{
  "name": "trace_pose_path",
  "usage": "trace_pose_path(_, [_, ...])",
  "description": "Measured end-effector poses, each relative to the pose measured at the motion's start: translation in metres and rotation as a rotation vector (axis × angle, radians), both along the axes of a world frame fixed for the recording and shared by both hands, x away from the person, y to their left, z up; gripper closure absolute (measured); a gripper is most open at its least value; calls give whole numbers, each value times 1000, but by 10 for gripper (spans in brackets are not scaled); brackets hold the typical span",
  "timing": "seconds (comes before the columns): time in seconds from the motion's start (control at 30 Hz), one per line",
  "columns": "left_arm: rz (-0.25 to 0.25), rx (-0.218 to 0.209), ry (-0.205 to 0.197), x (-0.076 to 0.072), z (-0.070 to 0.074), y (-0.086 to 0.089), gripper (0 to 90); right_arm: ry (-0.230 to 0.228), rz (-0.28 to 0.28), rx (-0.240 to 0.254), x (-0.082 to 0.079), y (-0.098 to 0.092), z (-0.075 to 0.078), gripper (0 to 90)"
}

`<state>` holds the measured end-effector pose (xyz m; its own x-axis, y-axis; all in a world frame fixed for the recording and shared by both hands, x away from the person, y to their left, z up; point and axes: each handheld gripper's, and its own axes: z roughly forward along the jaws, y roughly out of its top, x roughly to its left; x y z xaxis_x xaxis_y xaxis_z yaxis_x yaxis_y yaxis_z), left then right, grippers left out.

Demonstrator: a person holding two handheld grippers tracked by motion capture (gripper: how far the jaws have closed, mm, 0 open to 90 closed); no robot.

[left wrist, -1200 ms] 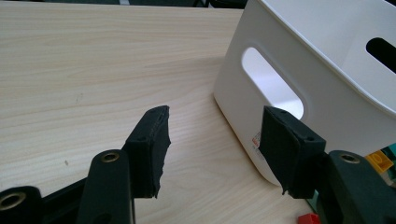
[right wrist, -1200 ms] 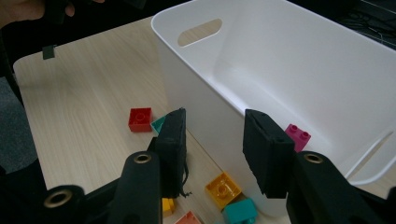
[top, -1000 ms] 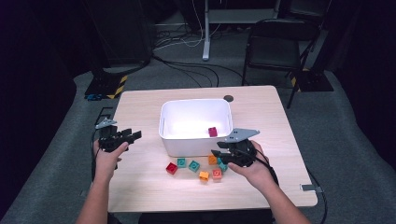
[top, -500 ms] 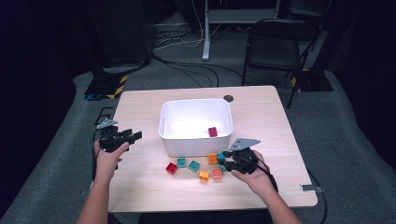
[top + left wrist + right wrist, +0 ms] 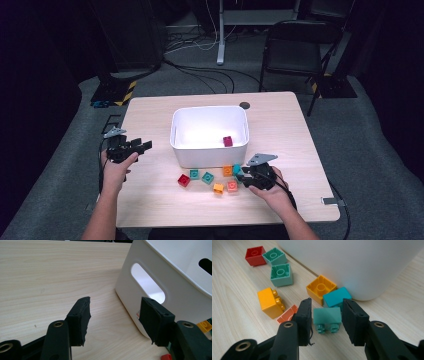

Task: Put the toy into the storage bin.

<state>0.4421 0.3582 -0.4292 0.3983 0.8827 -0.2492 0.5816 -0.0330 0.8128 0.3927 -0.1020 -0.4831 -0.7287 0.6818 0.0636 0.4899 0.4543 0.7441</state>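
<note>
In the high view a white plastic bin [image 5: 210, 135] sits at the centre of the light wooden bench [image 5: 280, 125], with a dark pink brick [image 5: 228, 141] lying inside it toward its right side. Below the bin, in the lower middle of the frame, loose toy bricks are scattered: a red brick [image 5: 183, 180] at the left, then two green bricks [image 5: 194, 174] [image 5: 208, 177], and two orange ones [image 5: 227, 170] [image 5: 218, 188]. The right hand-held gripper [image 5: 246, 175] is low over this cluster at the lower right of the bin. In the right gripper view its jaws stand open on either side of a teal brick [image 5: 327, 318] lying on its side, not visibly pressing it; a second teal brick [image 5: 337, 297] lies just behind, against the bin wall. The left hand-held gripper [image 5: 136, 147] rests at the left of the frame, jaws apart and empty, pointing toward the bin's handle slot [image 5: 148, 283].
</note>
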Motion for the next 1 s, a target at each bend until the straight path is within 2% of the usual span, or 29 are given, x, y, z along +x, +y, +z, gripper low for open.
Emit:
trace_pose_path(0.33, [0,3,0,0,0,0,413,6,-8,-5,5,5,-9,546])
trace_pose_path(0.53, [-2,3,7,0,0,-1,413,30,-4,-22,9,7,-17,573])
trace_pose_path(1.0, [-1,5,6,1,-1,0,413,35,1,-22,7,2,-14,584])
